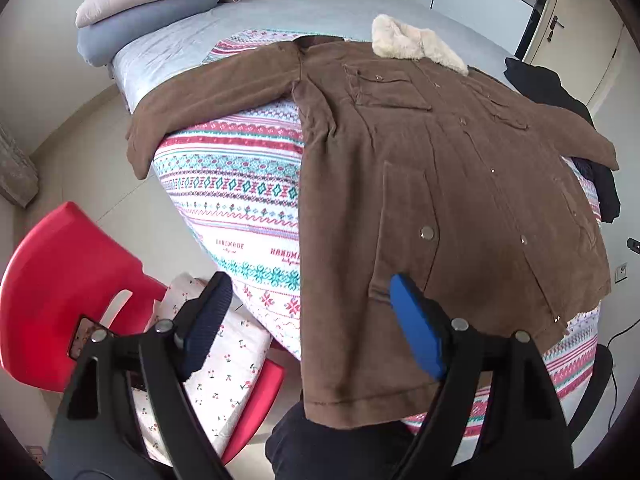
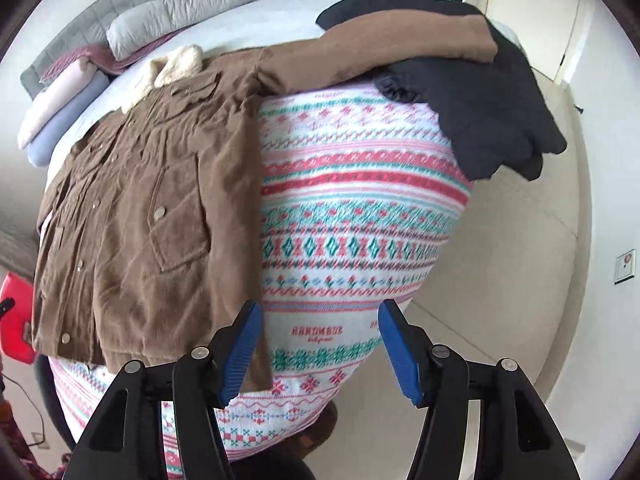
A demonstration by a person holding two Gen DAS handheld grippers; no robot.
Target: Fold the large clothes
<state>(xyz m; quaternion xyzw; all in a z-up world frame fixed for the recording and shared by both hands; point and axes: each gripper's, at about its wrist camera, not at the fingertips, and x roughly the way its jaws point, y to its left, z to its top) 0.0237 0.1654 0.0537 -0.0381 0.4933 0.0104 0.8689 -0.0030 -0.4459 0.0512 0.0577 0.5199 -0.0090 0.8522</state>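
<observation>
A brown corduroy coat (image 1: pixel 440 184) with a cream fleece collar (image 1: pixel 412 42) lies spread flat, front up, on a patterned blanket (image 1: pixel 240 200) on the bed, both sleeves stretched out to the sides. Its hem hangs over the bed's near edge. My left gripper (image 1: pixel 312 312) is open and empty, hovering over the coat's lower left hem. In the right wrist view the coat (image 2: pixel 152 208) lies at the left. My right gripper (image 2: pixel 320 344) is open and empty above the blanket (image 2: pixel 352 220), beside the coat's lower right corner.
A black garment (image 2: pixel 480 112) lies at the bed's right edge, under the coat's right sleeve (image 2: pixel 380 52). Folded bedding and pillows (image 1: pixel 160 4) are stacked at the head of the bed. A red chair (image 1: pixel 60 280) holding a cherry-print folded cloth (image 1: pixel 224 368) stands at the left.
</observation>
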